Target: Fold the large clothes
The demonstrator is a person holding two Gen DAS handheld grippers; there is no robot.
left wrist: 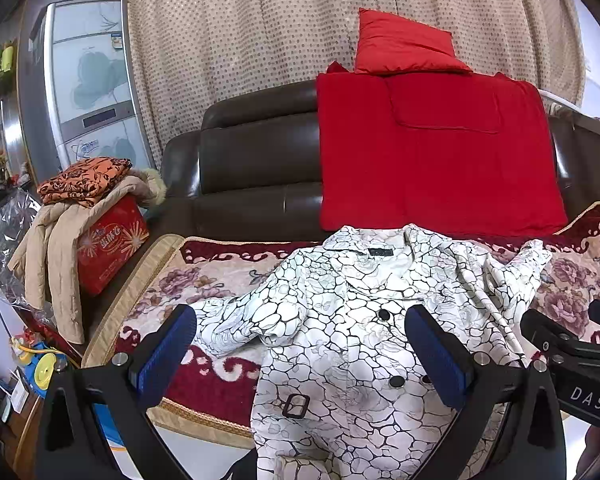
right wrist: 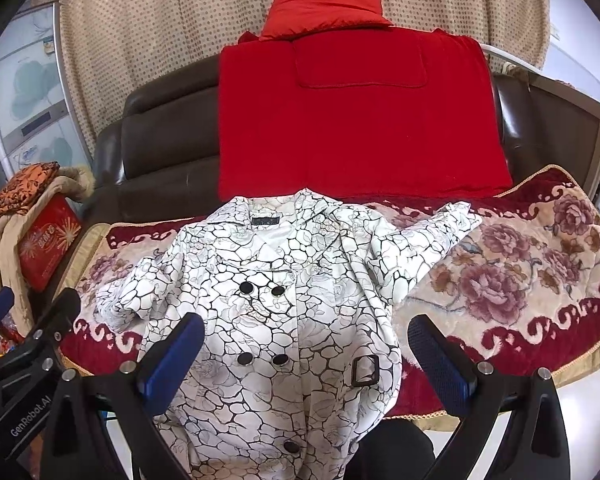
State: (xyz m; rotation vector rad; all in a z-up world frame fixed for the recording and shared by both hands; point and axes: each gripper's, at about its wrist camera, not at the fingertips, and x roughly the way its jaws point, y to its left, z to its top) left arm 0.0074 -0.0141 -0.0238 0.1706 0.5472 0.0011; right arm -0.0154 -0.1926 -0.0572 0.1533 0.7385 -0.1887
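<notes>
On plush floral sofa cover [right wrist: 519, 280]: white crackle-print coat [right wrist: 284, 320] spread flat; left gripper [left wrist: 303, 354], right gripper [right wrist: 307, 360] wide, empty.

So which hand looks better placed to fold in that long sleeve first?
Probably the right tool: the coat's stretched-out sleeve lies on its side. Both tools are open and hold nothing.

Bright, sharp (edges perhaps warped)

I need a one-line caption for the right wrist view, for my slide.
Open right gripper above a white crackle-print coat spread on a floral sofa cover.
</notes>
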